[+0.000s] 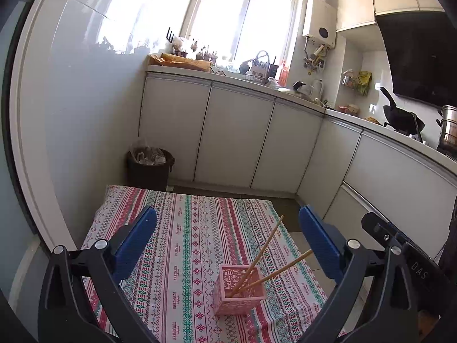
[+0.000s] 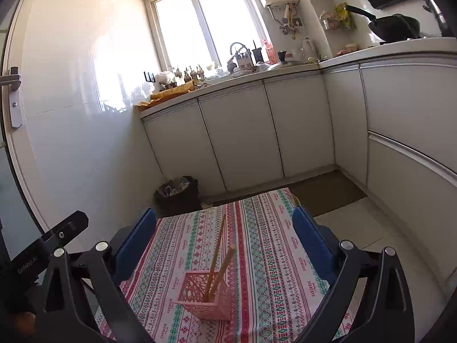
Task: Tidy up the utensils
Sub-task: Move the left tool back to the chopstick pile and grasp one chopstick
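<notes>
Chopsticks [image 1: 264, 253], two of them, lean in a pink basket [image 1: 238, 294] near the patterned table's [image 1: 177, 228] front edge, lower ends hidden inside, both the left gripper [image 1: 228, 245] and right gripper [image 2: 225, 245] spread wide, empty.

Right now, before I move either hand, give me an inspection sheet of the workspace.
Surface: small table under a striped patterned cloth; it lies flat.
Job's things: pink lattice basket stands upright on the cloth; two wooden chopsticks stand in it, leaning against its rim.
Clutter: nothing seen on the cloth besides the basket.
Grippers: left gripper open, nothing between its blue pads; right gripper open, also empty. Both hang back from the basket.
Cables: nothing seen.
Surroundings: black bin on the floor beyond the table, white cabinets, crowded counter under a bright window, black pan on the stove.
</notes>
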`<state>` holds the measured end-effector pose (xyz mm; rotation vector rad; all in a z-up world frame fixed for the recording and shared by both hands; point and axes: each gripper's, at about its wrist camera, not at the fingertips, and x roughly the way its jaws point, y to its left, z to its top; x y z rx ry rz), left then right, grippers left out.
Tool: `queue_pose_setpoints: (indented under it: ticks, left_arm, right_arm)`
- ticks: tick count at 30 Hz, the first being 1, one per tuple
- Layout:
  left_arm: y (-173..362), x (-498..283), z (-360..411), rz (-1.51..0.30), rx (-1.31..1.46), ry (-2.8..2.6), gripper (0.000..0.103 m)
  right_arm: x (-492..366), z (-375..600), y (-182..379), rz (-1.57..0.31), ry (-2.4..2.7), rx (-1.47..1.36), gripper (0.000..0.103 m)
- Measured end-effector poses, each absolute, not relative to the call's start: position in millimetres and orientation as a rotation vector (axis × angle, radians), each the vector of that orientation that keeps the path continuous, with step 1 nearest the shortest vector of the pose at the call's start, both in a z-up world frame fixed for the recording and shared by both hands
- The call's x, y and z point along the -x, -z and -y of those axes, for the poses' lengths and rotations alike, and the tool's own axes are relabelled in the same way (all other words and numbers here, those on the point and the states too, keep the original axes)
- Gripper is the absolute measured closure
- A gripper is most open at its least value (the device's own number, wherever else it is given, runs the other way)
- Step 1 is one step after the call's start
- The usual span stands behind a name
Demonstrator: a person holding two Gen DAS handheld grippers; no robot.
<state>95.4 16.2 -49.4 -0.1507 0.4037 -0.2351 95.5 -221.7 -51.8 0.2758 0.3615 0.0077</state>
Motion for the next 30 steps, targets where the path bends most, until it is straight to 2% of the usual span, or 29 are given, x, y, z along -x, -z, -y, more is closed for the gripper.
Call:
queue_pose_setpoints:
  ticks: [8,12,14,17,20,22,27,30]
  left_arm:
    - [66.8,-78.3,-3.6,-0.468,0.08,0.27,0.007]
    - [106.3,-79.7,16.8,-0.656,-0.099,0.369,0.007]
    - [139.2,-78.6,34.6,-0.803,-0.233,0.479,0.007]
    - [186.2,-69.3,58.0,-0.926,-0.427,0.556,0.008]
    - [220.4,-60.1,76.1,-1.019,-0.577,0.645,0.013]
    - [235.2,-55.3,89.2,-1.056,-0.664,0.719,0.021]
    - [252.4,-54.8,113.3,-1.068,-0.813,0.817,0.033]
    - [259.7,-63.4,121.6,-1.064,-0.841,0.815,0.035]
  right_arm:
    - [-65.0,230.2,61.3,-0.407,0.039,-0.239,0.007]
    - [-42.6,243.7,81.6,-0.498,0.123,-0.219,0.007]
    - [-31.4,252.9,98.1,-0.561,0.159,-0.202,0.007]
    - [-19.7,268.2,122.1,-0.653,0.187,-0.204,0.007]
    - [-12.1,283.8,144.3,-0.722,0.202,-0.252,0.007]
    - [-12.6,294.7,155.3,-0.758,0.213,-0.279,0.007]
    - [-16.7,319.1,165.8,-0.813,0.209,-0.406,0.007]
    - [-19.5,325.8,167.6,-0.837,0.19,-0.467,0.007]
